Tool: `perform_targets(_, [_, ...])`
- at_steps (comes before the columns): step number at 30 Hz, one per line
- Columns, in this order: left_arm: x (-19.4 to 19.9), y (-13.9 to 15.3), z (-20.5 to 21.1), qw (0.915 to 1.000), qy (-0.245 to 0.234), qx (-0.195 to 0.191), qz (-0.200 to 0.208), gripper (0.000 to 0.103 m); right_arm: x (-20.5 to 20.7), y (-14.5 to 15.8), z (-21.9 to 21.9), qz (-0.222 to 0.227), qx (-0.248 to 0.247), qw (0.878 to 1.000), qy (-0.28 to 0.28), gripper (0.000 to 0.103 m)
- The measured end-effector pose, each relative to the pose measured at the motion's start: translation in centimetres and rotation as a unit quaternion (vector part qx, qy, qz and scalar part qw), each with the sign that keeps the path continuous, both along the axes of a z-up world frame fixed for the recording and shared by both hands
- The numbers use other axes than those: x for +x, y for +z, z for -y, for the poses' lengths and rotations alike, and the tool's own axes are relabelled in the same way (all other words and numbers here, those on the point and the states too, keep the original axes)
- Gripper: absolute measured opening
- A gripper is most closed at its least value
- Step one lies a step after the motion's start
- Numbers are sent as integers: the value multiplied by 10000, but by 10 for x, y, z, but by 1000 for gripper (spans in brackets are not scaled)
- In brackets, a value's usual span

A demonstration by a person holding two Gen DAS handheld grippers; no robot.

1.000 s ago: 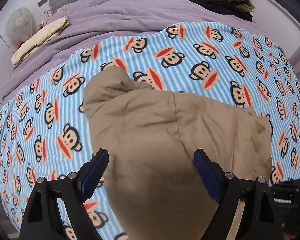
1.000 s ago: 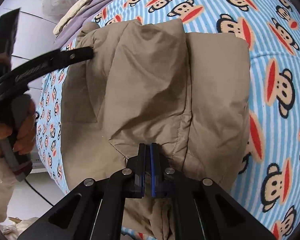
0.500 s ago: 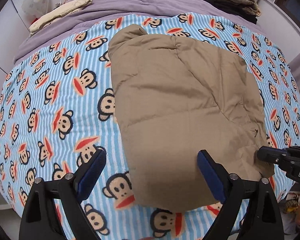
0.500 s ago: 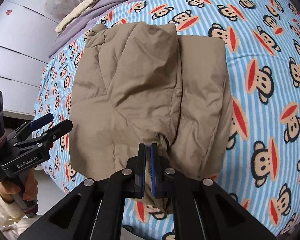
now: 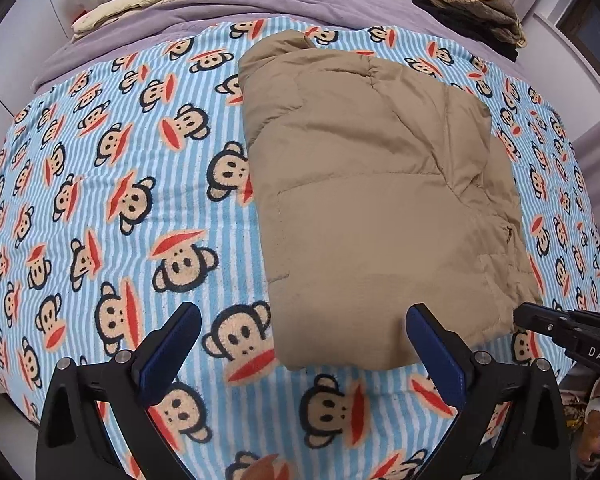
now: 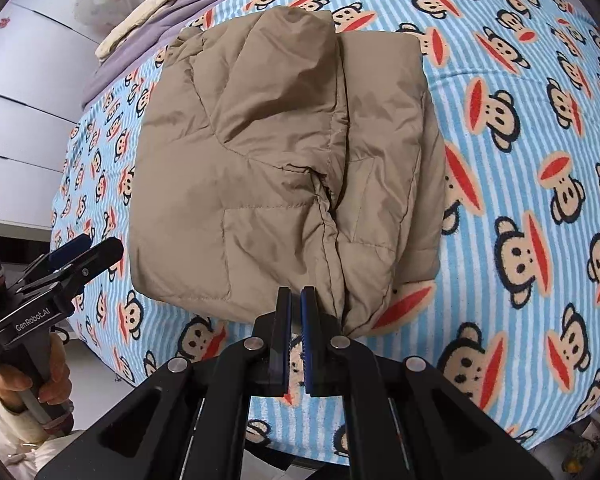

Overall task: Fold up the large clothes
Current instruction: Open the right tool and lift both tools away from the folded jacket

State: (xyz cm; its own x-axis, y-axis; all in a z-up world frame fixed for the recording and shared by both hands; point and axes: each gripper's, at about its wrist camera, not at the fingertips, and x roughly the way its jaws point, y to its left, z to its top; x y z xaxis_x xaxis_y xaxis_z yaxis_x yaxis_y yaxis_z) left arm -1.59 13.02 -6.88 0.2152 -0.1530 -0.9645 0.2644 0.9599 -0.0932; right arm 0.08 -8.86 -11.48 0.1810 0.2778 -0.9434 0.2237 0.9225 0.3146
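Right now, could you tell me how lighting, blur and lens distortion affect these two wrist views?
Left wrist view: even, soft light, sharp throughout; fisheye bulges the monkey-print blanket and darkens the corners; the tan jacket shows only faint shading. Right wrist view: equally sharp, no glare; creases on the jacket cast soft shadows, and the white wall panels curve at the left edge.

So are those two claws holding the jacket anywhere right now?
No, nothing is held. The left gripper has just opened wide and is empty; the right gripper is shut on nothing. The folded jacket lies free on the blanket.
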Motion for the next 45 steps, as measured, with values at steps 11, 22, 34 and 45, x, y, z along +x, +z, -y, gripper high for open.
perform_targets(11, [-16, 11, -12, 9992, 317, 184, 183, 103, -4, 7, -14, -9, -123, 9997, 199, 5])
perform_targets(22, [-49, 26, 8, 9977, 565, 359, 120, 103, -20, 15, 2, 22, -27, 9993, 368, 6])
perform_targets(34, [-78, 57, 19, 9979, 554, 153, 298, 103, -37, 62, 2, 490, -217, 9974, 486, 79])
perform_targets(45, [-88, 91, 11, 9955, 663, 125, 669, 103, -45, 94, -6, 859, -816, 9925, 309, 86])
